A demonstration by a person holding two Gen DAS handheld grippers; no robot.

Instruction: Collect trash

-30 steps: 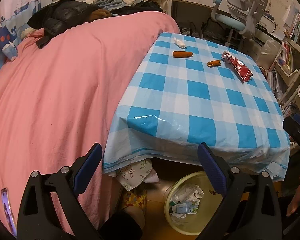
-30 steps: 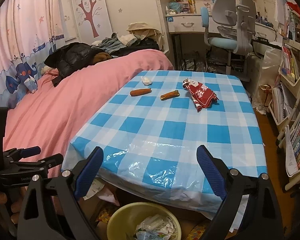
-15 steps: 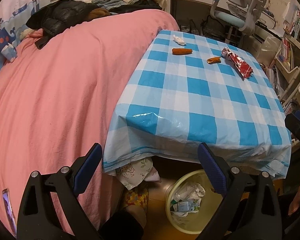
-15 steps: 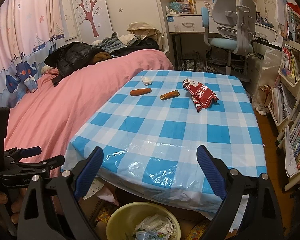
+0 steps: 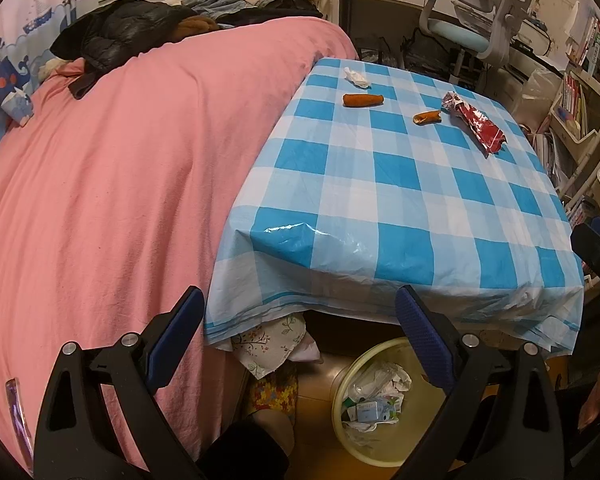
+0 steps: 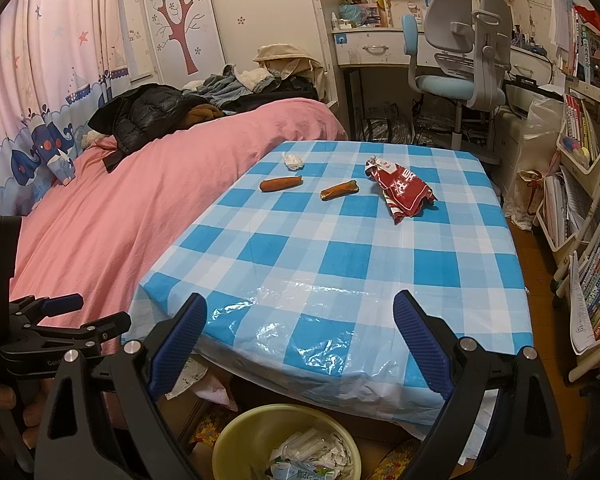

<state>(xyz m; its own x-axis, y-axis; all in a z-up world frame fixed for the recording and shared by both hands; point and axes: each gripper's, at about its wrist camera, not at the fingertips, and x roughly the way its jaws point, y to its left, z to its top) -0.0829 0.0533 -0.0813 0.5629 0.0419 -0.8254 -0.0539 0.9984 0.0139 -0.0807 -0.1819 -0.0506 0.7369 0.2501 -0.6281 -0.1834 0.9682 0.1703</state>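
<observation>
Both jaws wide open, empty, red wrapper (image 6: 402, 190) far ahead on table (image 6: 380, 264), well apart

Table cover (image 6: 340, 248): blue and white check, glossy, fills frame centre. Bedspread (image 6: 112, 200): plain pink, left half. Snack wrapper (image 6: 402, 190): red with white print, upper centre-right on the check. Two sausage-like pieces (image 6: 281, 183) (image 6: 339, 189): orange-brown, second one with a dark end. Crumpled tissue (image 6: 292, 160): white. Bin (image 6: 240, 440): pale yellow-green, bottom centre, white and light blue scraps inside. Left gripper (image 5: 300, 336) and right gripper (image 6: 300, 336): black frames, dark blue ribbed pads. Curtain (image 6: 40, 80): pink with stars, blue whale and boat border, upper left. Chair (image 6: 456, 56): grey back, light blue seat, upper right. Jacket (image 6: 148, 116): black.
</observation>
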